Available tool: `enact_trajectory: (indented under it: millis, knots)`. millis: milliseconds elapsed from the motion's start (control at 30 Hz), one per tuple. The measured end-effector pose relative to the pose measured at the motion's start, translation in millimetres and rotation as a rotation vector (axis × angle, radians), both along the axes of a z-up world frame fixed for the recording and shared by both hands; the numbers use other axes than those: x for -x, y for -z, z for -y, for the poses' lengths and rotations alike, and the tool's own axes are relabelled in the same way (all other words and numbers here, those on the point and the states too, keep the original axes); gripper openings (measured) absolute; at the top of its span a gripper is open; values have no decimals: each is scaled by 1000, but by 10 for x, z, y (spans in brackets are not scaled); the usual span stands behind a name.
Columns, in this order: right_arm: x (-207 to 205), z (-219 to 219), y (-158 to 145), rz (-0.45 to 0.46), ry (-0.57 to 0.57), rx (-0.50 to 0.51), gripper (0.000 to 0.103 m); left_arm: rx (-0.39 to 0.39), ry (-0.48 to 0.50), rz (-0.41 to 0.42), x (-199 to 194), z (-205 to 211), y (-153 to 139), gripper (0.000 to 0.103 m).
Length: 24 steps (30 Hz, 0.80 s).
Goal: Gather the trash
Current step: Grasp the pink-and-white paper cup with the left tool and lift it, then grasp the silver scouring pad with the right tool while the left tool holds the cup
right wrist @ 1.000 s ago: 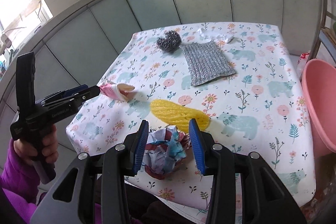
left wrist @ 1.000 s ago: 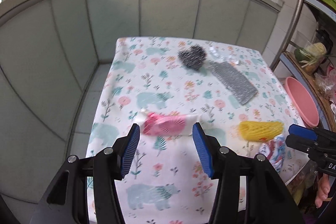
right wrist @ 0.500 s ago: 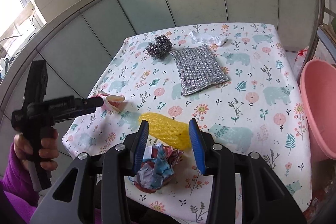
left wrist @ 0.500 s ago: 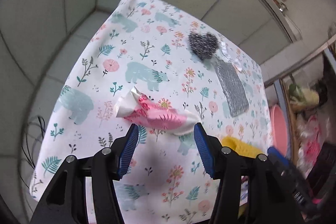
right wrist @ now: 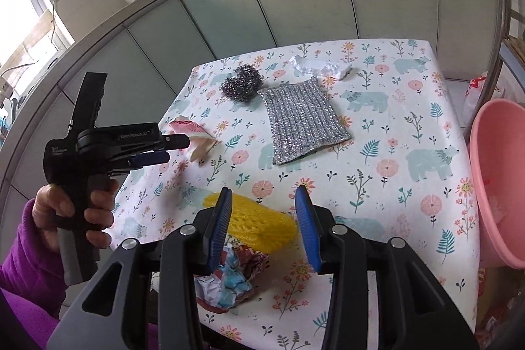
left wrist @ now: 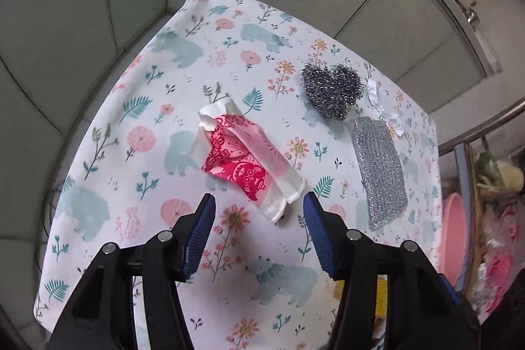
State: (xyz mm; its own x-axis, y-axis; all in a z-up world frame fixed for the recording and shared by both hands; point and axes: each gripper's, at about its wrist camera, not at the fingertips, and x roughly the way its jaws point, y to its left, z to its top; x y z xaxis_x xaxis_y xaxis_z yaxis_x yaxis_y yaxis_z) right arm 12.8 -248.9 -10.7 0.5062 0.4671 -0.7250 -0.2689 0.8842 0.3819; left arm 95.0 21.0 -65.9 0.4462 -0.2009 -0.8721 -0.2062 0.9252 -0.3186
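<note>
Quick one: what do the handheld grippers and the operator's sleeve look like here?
Both are black plastic pistol-grip units with silver screws and ribbed blue finger pads. The left gripper carries small white lettering on its side and a grey lower handle. The sleeve is purple fleece.

pink basin cut off at the right edge, crumpled wrapper partly hidden behind right tongs

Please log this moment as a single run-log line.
left gripper: open, above pink-and-white paper wrapper | right gripper: open, over yellow foam net | nothing held
</note>
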Motion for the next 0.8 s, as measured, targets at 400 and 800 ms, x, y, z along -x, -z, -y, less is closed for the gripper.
enact_trajectory:
  millis: [400,800]
  knots:
    - [-233,-43,0,-24,-34,-30,41,160,-88,-74,-265,-213,127,57]
    - [-632,-26,161,-50,8,31,41,9,33,64,-362,43,-89,19]
